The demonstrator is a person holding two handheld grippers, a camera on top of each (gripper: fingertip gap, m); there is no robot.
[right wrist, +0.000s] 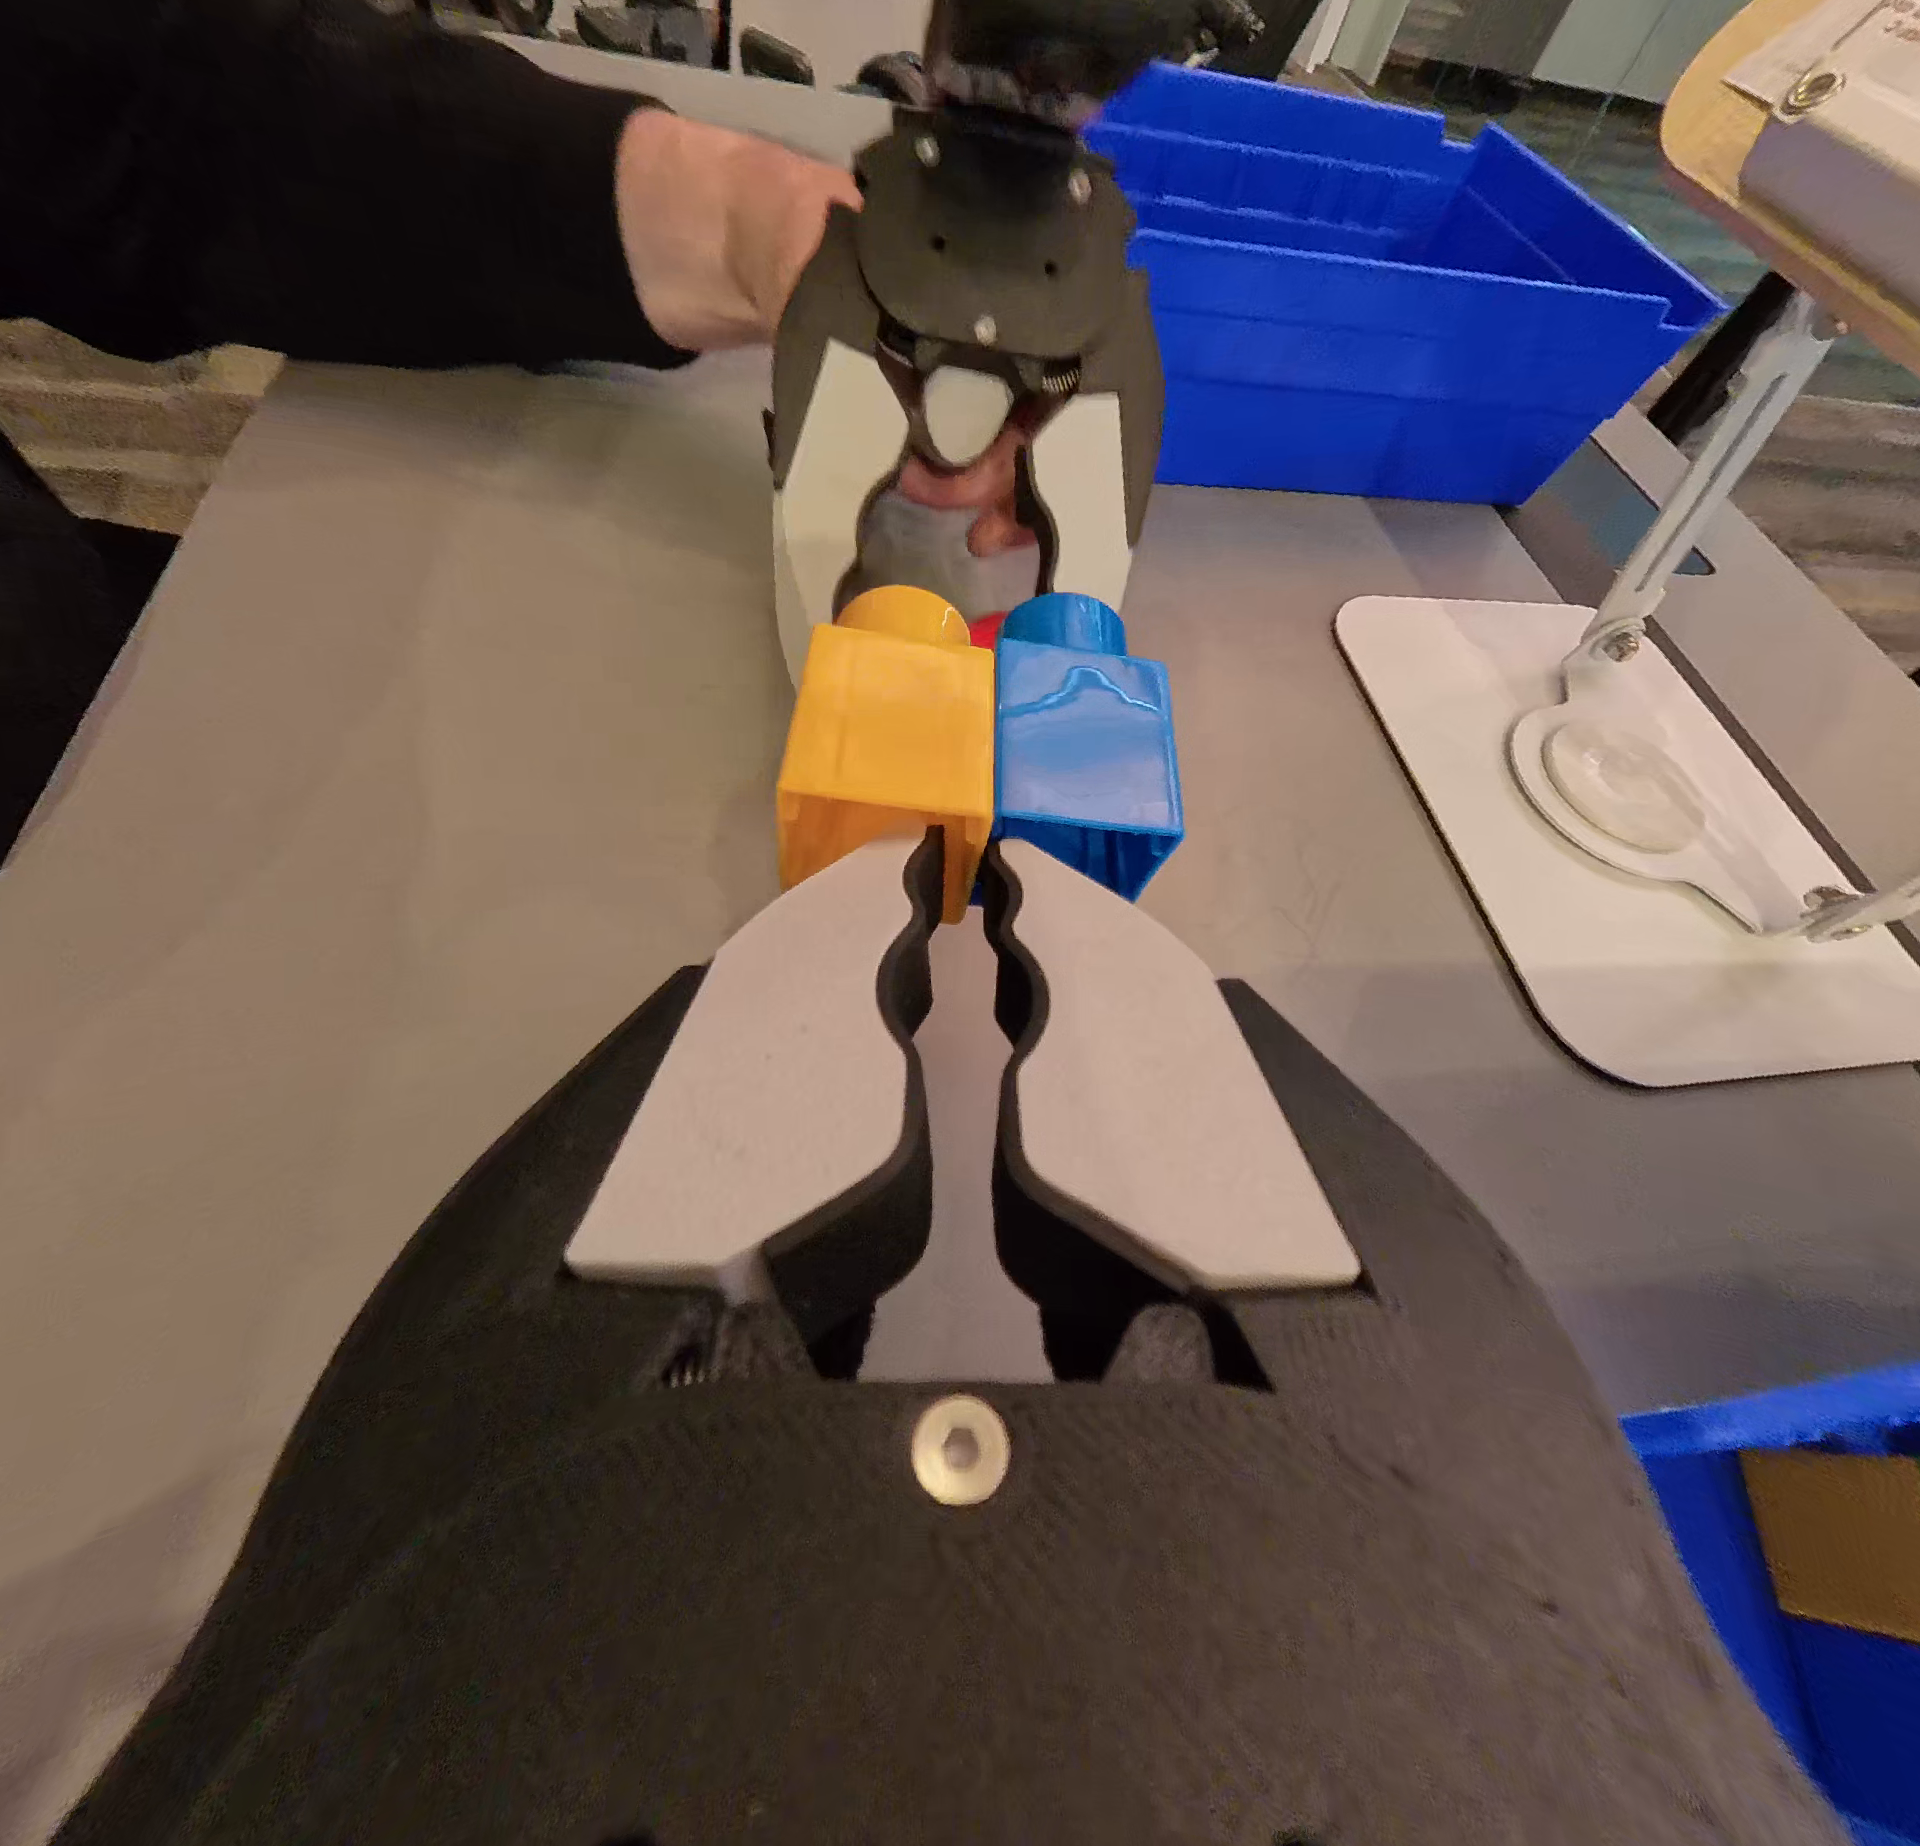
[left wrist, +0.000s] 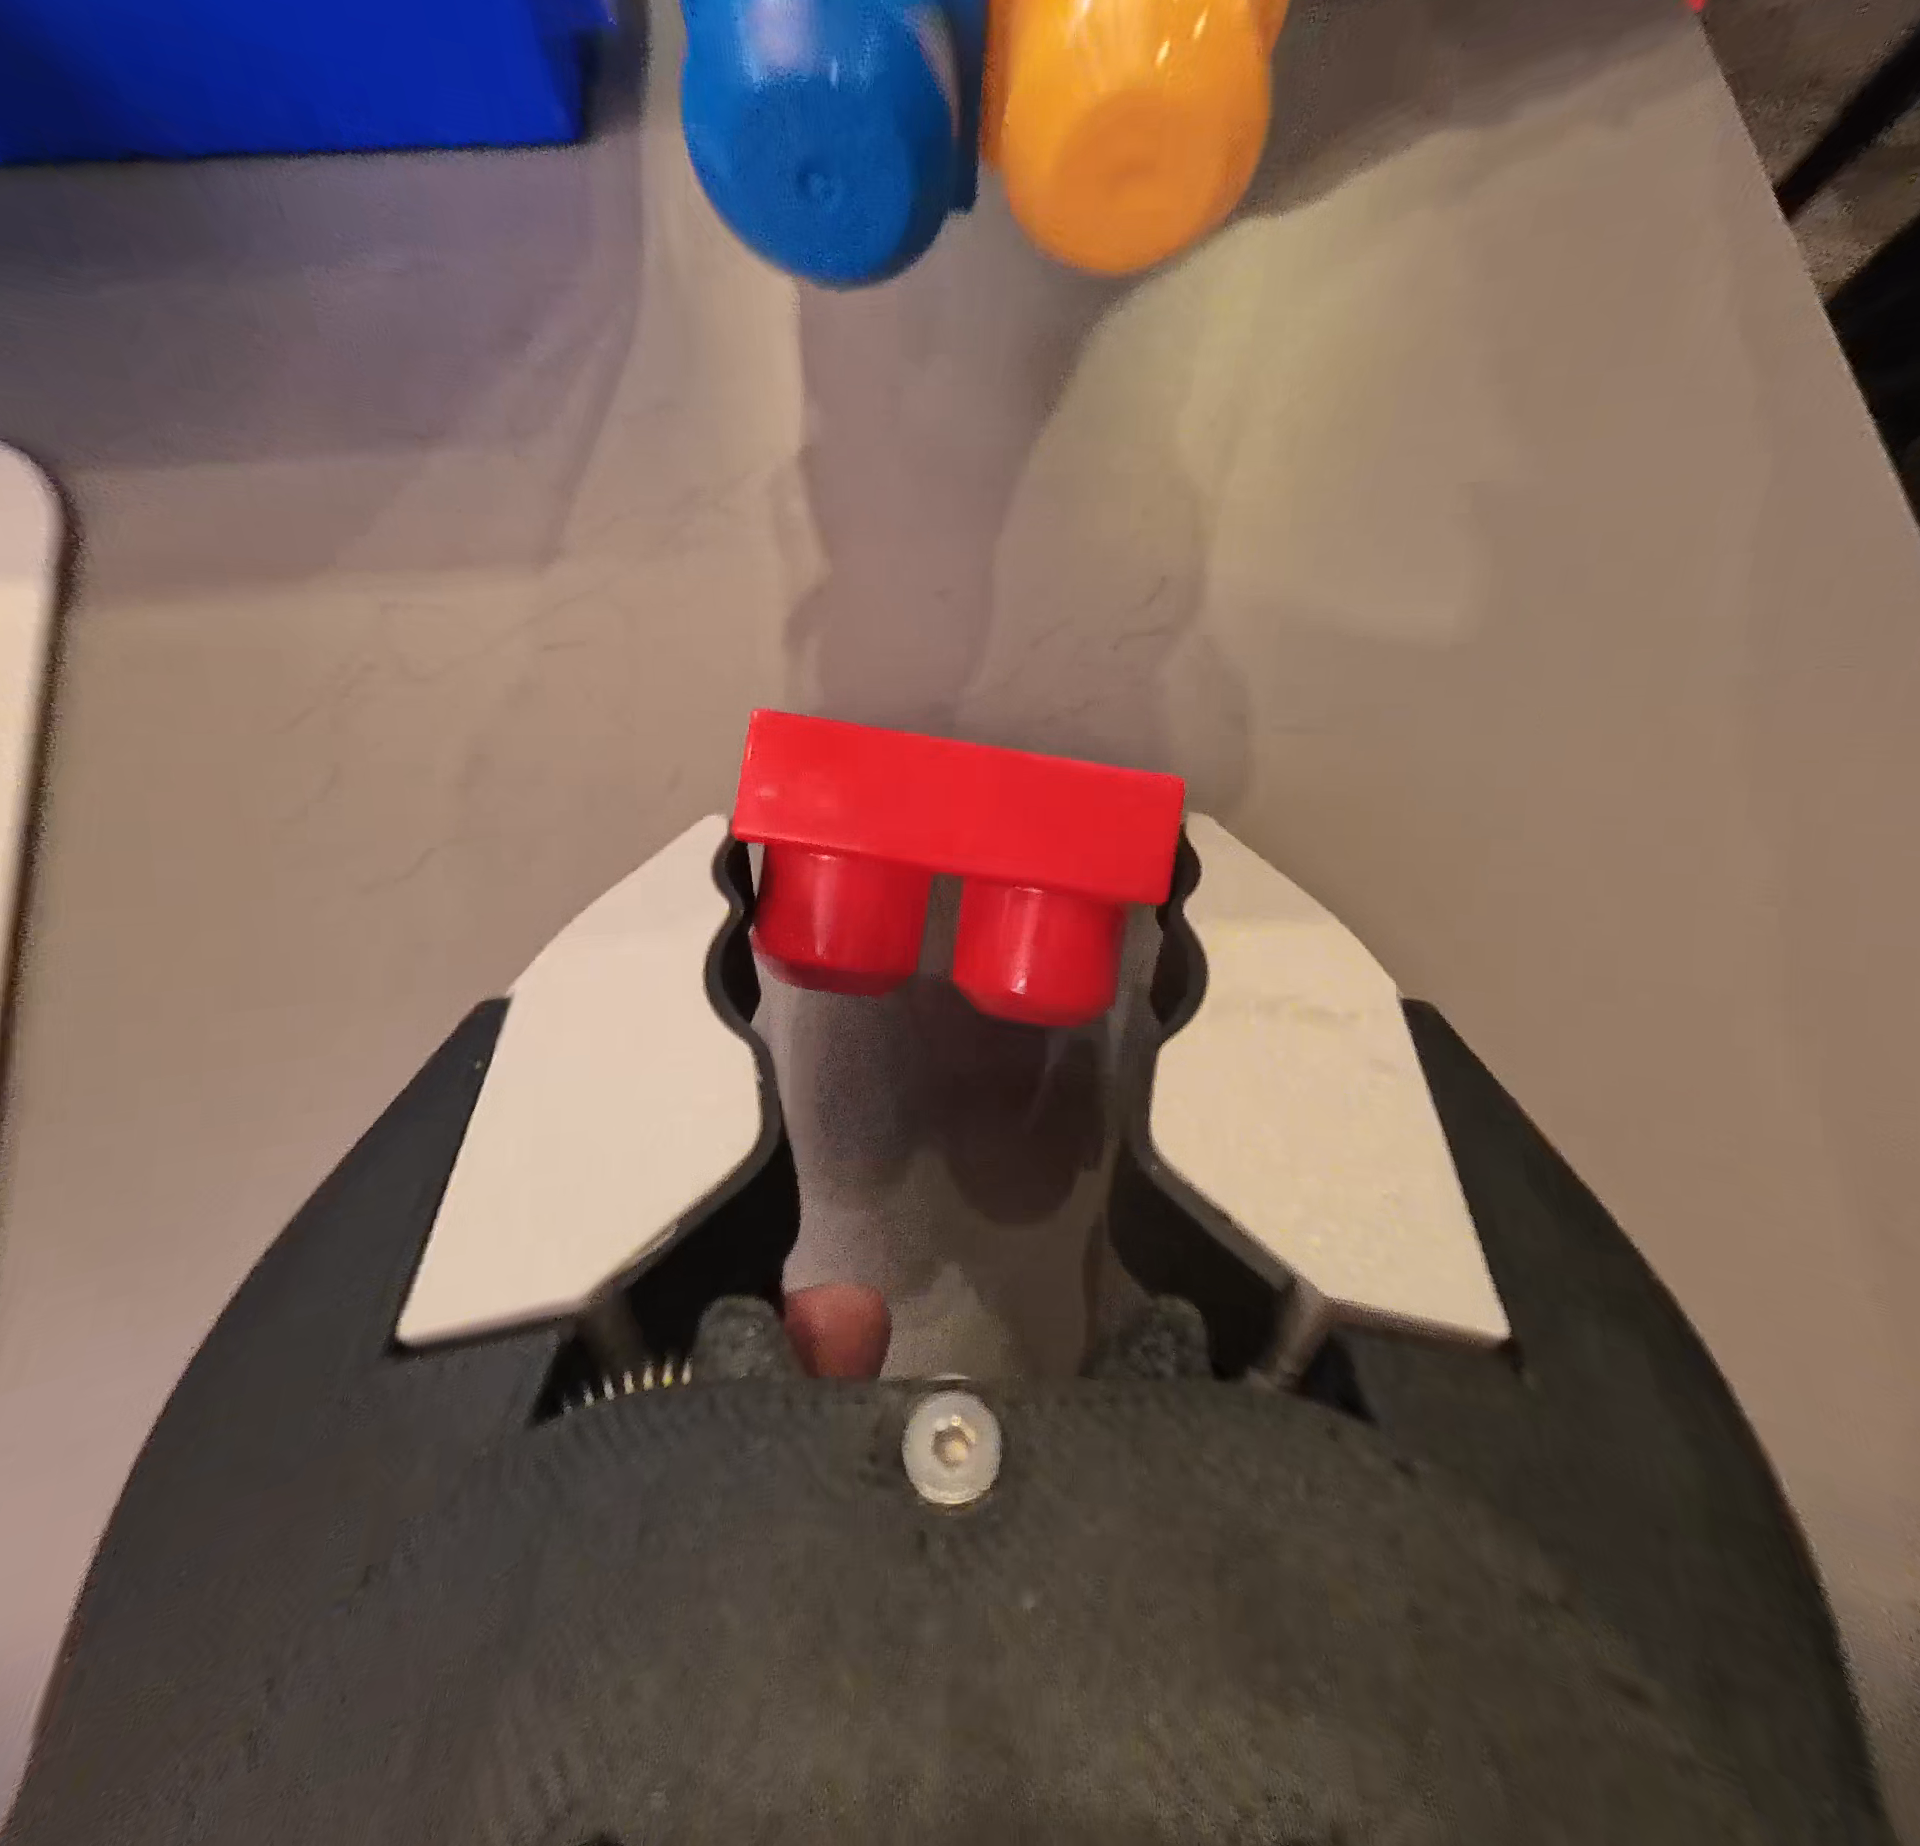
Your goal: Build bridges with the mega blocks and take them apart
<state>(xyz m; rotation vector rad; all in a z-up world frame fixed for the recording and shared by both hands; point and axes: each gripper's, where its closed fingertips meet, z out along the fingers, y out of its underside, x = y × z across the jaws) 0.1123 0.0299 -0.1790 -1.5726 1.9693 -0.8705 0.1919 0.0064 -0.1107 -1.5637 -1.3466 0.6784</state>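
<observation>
— Looking along the left tool (left wrist: 957,866), what sits between its tips?

— A red block (left wrist: 951,840), studs toward the camera, its two ends caught between the fingertips, which press on it from either side. It is held above the grey bench (left wrist: 416,705).

— And the right tool (right wrist: 963,861)?

— Nearly pressed together, pinching the adjoining walls of an orange block (right wrist: 883,747) and a blue block (right wrist: 1086,747), which sit side by side, touching. One tip goes into the open underside of each. Their studs point toward the left tool.

— Anything between the two tools?

— Only those blocks. From the right wrist view the orange and blue pair hides nearly all of the red one (a sliver of red shows between their studs). The left tool faces them, a hand (right wrist: 727,238) in a black sleeve behind it.

— What else is around?

— A blue bin (right wrist: 1382,342) behind the left tool, a white stand base (right wrist: 1558,861) with a metal arm on the bench to the right, and the corner of another blue bin (right wrist: 1808,1588) at the lower right.
</observation>
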